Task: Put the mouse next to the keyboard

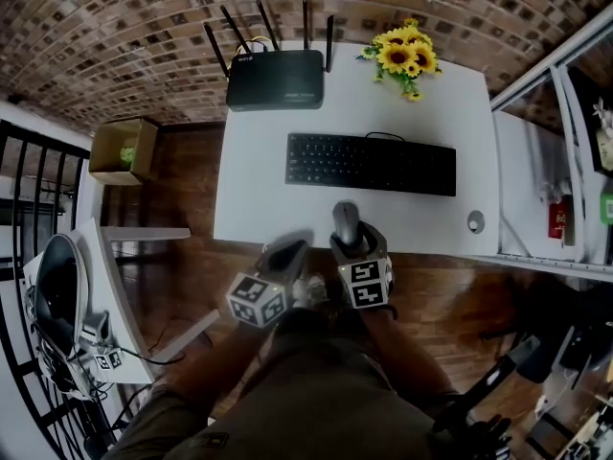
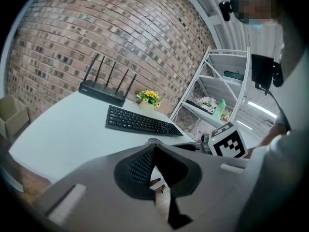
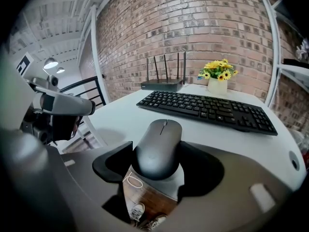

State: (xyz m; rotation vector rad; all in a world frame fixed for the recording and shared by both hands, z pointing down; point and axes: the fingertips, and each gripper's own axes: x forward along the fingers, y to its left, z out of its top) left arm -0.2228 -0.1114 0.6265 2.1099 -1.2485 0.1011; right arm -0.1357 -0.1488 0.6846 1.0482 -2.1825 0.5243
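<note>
From the head view, an open cardboard box (image 1: 123,149) stands on the floor at the left of the white worktop (image 1: 254,195), and something small and green (image 1: 126,154) lies inside it. On the worktop, the router (image 1: 276,79) and the sunflowers (image 1: 407,57) are at the far edge, and the black keyboard (image 1: 371,163) lies across the middle. The mouse (image 1: 346,222) is at the near edge, in front of the keyboard and apart from it, between the jaws of my right gripper (image 1: 354,241). My left gripper (image 1: 288,250) is just beside it, outside the near edge and over the floor. The left half of the worktop is bare, and also the strip between keyboard and near edge, except for a small round cap (image 1: 475,221) at the right. In the left gripper view, my jaws are pressed together with nothing between them. A white shelf rack (image 2: 217,93) stands close beyond the right edge of the worktop, with a green bottle (image 2: 220,109) on one shelf. In the right gripper view, my jaws stand wide and pinch the mouse by its two sides. Its front points to the keyboard and its back end is at the worktop's edge, with the floor visible below. I cannot tell if it rests on the worktop or is a little lifted. The sunflowers stand in a pale vase (image 3: 215,85) behind the keyboard.
</note>
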